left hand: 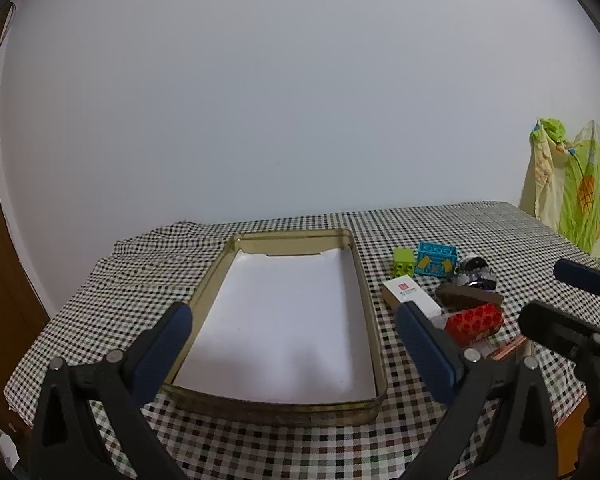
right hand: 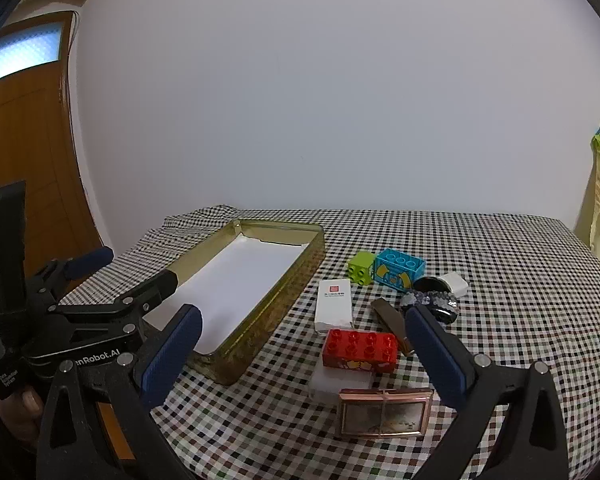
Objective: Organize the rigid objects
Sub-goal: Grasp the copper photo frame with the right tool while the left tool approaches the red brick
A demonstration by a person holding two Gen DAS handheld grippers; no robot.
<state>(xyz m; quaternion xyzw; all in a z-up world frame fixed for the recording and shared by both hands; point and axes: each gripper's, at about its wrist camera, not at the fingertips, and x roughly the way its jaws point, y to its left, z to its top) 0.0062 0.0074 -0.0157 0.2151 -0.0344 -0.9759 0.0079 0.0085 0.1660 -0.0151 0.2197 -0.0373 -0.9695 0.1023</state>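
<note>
A gold tin tray (left hand: 276,410) (right hand: 284,306) lined with white paper sits on the checked cloth with nothing in it. Right of it lie a red brick (left hand: 474,322) (right hand: 360,350), a blue brick (left hand: 436,260) (right hand: 398,270), a green brick (left hand: 404,262) (right hand: 362,266), a white box (left hand: 412,294) (right hand: 334,306), a brown clip-like piece (right hand: 392,320), a sequined round item (right hand: 432,302) and a rose-gold case (right hand: 384,414). My left gripper (left hand: 294,316) (right hand: 134,270) hovers open over the tray's near end. My right gripper (right hand: 304,316) (left hand: 548,292) hovers open above the pile, holding nothing.
A small white block (right hand: 456,282) lies behind the sequined item, and a translucent box (right hand: 340,382) sits under the red brick. A wooden door (right hand: 24,152) stands at the left, and patterned fabric (left hand: 576,192) hangs at the right. The white wall is behind the table.
</note>
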